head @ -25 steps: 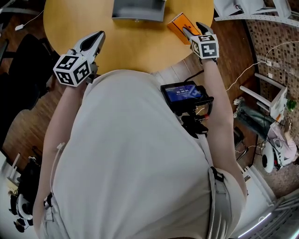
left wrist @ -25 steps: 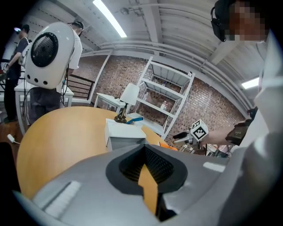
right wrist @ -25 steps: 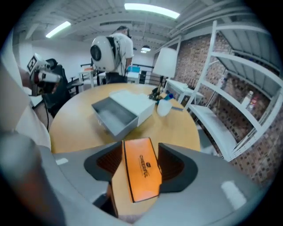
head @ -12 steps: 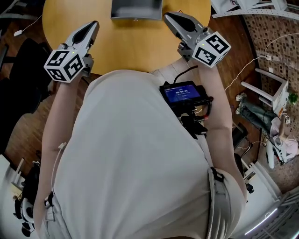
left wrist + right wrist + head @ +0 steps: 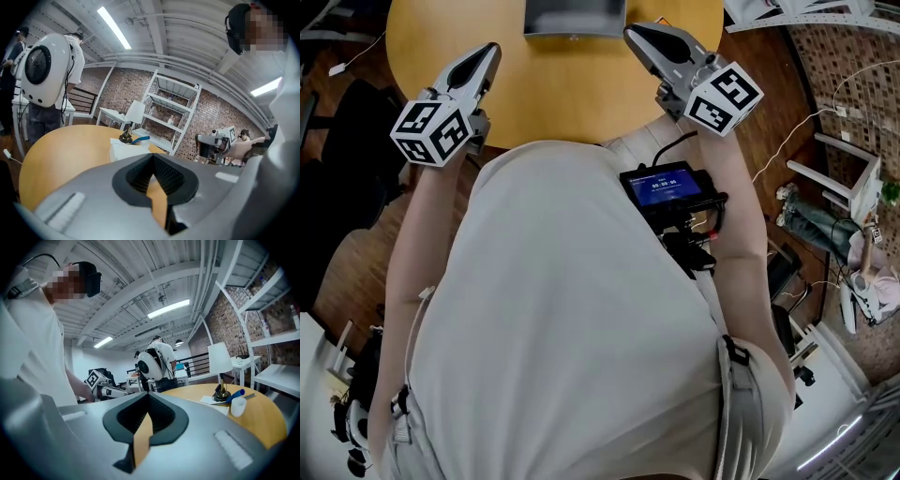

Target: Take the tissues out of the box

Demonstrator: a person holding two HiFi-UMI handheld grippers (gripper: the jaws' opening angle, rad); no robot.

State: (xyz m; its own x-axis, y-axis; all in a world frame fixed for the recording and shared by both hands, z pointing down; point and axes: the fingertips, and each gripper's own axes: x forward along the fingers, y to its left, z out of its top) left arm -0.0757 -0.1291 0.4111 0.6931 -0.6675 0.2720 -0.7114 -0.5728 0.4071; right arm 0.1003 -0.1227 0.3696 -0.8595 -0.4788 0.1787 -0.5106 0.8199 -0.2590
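A grey box (image 5: 574,19) sits on the round yellow table (image 5: 553,84), at the head view's top edge. No tissue shows from here. My left gripper (image 5: 490,52) hovers over the table's near left part, jaws together, nothing in them. My right gripper (image 5: 634,34) hangs just right of the grey box, pointing up-left, shut and empty. In the left gripper view the left gripper (image 5: 152,157) faces across the table with its jaws closed. The right gripper (image 5: 147,395) looks the same in the right gripper view, with only table colour showing through the gap behind the jaws.
The person's white-shirted torso fills the lower head view, with a small screen device (image 5: 664,187) at the chest. On the table's far side are papers (image 5: 213,401), a white cup (image 5: 238,406), a blue pen (image 5: 234,394) and a lamp base (image 5: 125,138). People and white shelving (image 5: 171,112) stand beyond.
The right gripper left an orange packet at the table's right edge, swung left toward the grey box and shut. The packet is out of view now. The left gripper shifted slightly up and left.
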